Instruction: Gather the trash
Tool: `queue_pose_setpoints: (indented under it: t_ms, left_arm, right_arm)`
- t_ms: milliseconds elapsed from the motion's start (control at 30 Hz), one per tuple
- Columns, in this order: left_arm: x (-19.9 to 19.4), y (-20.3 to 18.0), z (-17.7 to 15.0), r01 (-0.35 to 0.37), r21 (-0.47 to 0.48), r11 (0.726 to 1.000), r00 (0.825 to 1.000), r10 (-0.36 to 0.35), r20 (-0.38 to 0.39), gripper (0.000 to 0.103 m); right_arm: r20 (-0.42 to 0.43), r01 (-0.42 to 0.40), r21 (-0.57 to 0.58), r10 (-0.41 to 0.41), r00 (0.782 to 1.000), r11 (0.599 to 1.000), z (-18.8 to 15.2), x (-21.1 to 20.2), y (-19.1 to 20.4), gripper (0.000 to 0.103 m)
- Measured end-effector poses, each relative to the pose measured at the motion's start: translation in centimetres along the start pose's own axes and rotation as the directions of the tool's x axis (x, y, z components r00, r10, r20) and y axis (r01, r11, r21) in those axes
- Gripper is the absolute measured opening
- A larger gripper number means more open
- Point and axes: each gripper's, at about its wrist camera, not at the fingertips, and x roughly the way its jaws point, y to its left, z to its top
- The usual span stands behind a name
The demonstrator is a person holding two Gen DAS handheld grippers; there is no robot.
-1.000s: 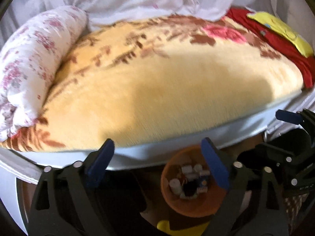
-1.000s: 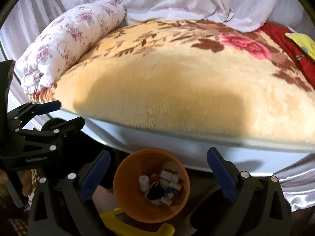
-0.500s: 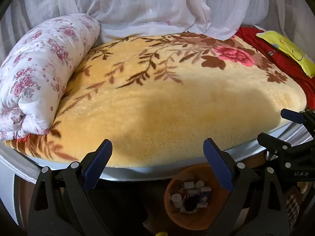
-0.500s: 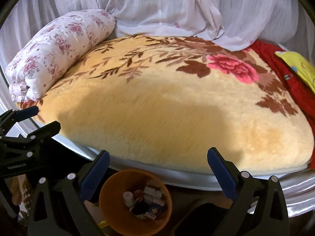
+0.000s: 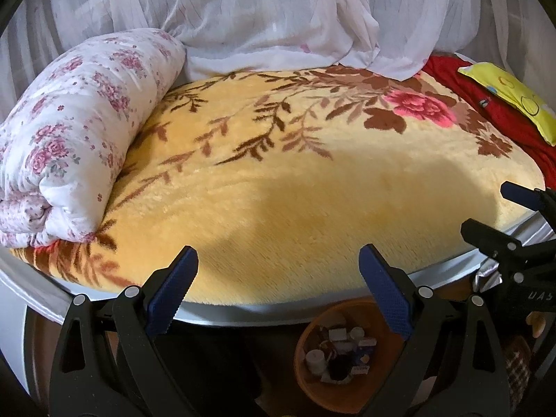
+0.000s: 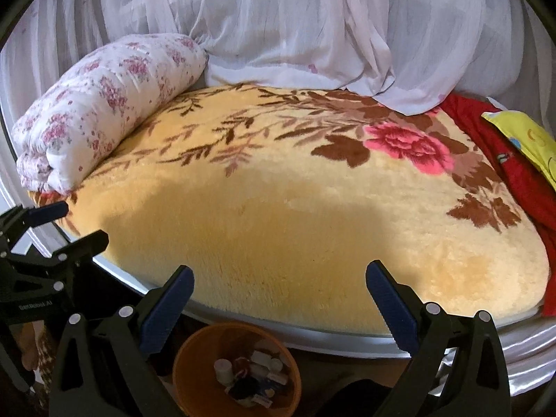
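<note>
**Trash binned, bed looks clear**

Left gripper (image 5: 278, 292) and right gripper (image 6: 279, 307) both hang spread and empty above the blanket (image 6: 305, 208). The orange bin (image 6: 236, 371) on the floor holds the collected trash (image 6: 253, 375). Next, probably scanning for leftovers.

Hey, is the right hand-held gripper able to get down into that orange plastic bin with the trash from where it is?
Probably yes. The right hand-held gripper is open and empty, and the orange plastic bin sits open-topped below it on the floor beside the bed, with nothing covering its mouth.
</note>
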Motion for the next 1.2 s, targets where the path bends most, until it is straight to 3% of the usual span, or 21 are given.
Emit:
queue_pose_setpoints:
  t_ms: [433,900,1033,1200]
  left_arm:
    - [-1.2,0.1,0.8,-0.054,0.001,0.999,0.994,0.054,0.099,0.092]
    - [-2.1,1.0,1.2,-0.058,-0.036,0.998,0.984,0.064,0.169,0.092]
    - [-2.1,1.7,1.5,-0.031,-0.068,0.997,0.983,0.043,0.177,0.092]
    - [-1.5,2.6,2.1,-0.059,-0.102,0.993,0.979,0.077,0.190,0.092]
  right_arm:
    - [0.110,0.046,-0.025,-0.043,0.993,0.999,0.5,-1.4,0.8,0.098]
    - [0.118,0.055,-0.045,-0.050,0.992,0.997,-0.1,-1.2,1.3,0.098]
    - [0.122,0.050,-0.041,-0.044,0.992,0.998,-0.1,-1.2,1.3,0.098]
    - [0.124,0.053,-0.046,-0.047,0.991,0.998,0.0,-1.0,1.5,0.098]
